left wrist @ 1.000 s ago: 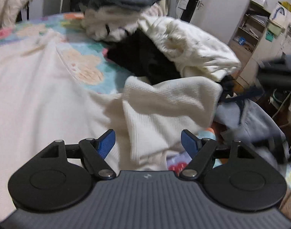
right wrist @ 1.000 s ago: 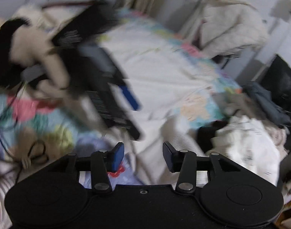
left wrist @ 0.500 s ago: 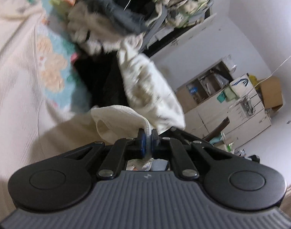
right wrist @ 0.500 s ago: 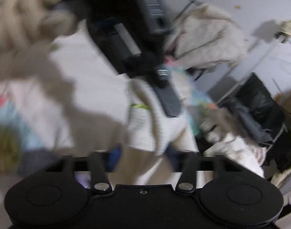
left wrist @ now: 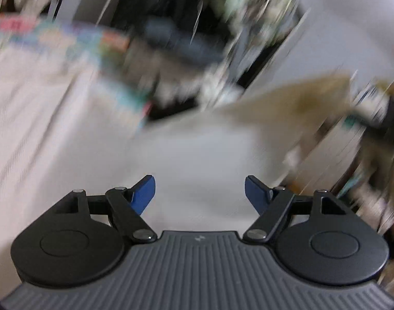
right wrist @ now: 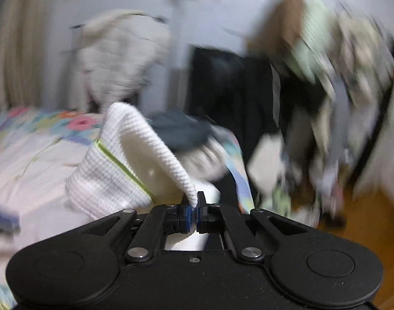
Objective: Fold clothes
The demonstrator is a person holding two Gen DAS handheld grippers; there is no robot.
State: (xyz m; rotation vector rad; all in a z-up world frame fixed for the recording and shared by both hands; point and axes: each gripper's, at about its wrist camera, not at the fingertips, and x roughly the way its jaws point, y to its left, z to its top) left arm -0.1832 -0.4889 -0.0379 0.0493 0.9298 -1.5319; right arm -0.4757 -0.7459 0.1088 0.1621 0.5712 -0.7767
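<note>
In the left wrist view, the left gripper [left wrist: 199, 191] is seen with its two blue-padded fingers [left wrist: 144, 193] spread wide apart, and nothing is held between them. Pale cloth [left wrist: 197, 160], blurred beyond telling what garment it is, fills the space ahead of the fingers. One bed with a colourful patterned sheet [left wrist: 67, 41] is made out at the upper left, and a dark, blurred heap of clothes [left wrist: 176, 44] lies beyond it. The rest of this view is smeared by motion.

In the right wrist view, the right gripper [right wrist: 194, 213] is shown with its two fingers pressed together on the ribbed edge of one white waffle-knit garment with a thin lime-green seam [right wrist: 119, 160]. The garment is lifted above the bed [right wrist: 42, 126] and folds over itself beside the fingers. One grey-blue garment [right wrist: 179, 131] lies on the bed behind it. One pale quilted coat [right wrist: 119, 56] hangs against the wall. A blurred mass of hanging clothes [right wrist: 339, 59] is seen at the right.
</note>
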